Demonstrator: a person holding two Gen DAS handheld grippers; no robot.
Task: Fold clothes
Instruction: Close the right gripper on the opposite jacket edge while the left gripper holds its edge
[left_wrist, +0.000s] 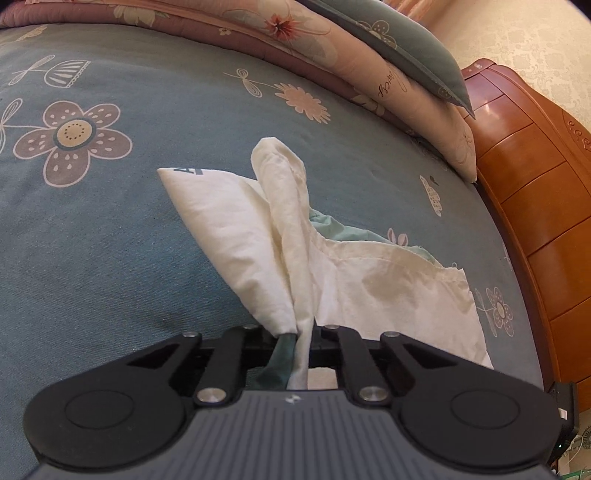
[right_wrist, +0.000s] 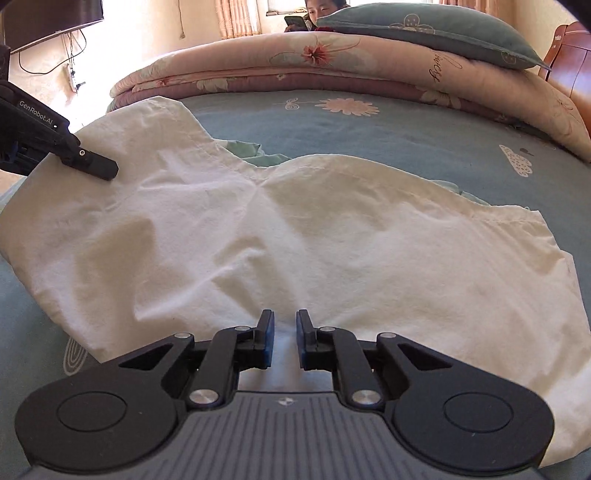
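A white garment (left_wrist: 388, 295) with a teal inner layer lies spread on the blue flowered bedsheet (left_wrist: 110, 240). My left gripper (left_wrist: 295, 332) is shut on a bunched edge of the garment, whose dark green trim runs between the jaws, and a fold of cloth rises ahead of it. In the right wrist view the white garment (right_wrist: 295, 229) spreads wide. My right gripper (right_wrist: 285, 325) sits at its near edge. Its jaws stand a narrow gap apart with cloth pinched in the gap and creases running out from it. One of the left gripper's fingers (right_wrist: 98, 166) shows over the garment's left corner.
A folded pink floral quilt (right_wrist: 332, 62) with a teal pillow (right_wrist: 424, 29) on it lies along the far side of the bed. A wooden headboard (left_wrist: 528, 177) stands at the right. A person holding a phone (right_wrist: 295, 20) sits beyond the quilt. A wall television (right_wrist: 51, 18) hangs at the far left.
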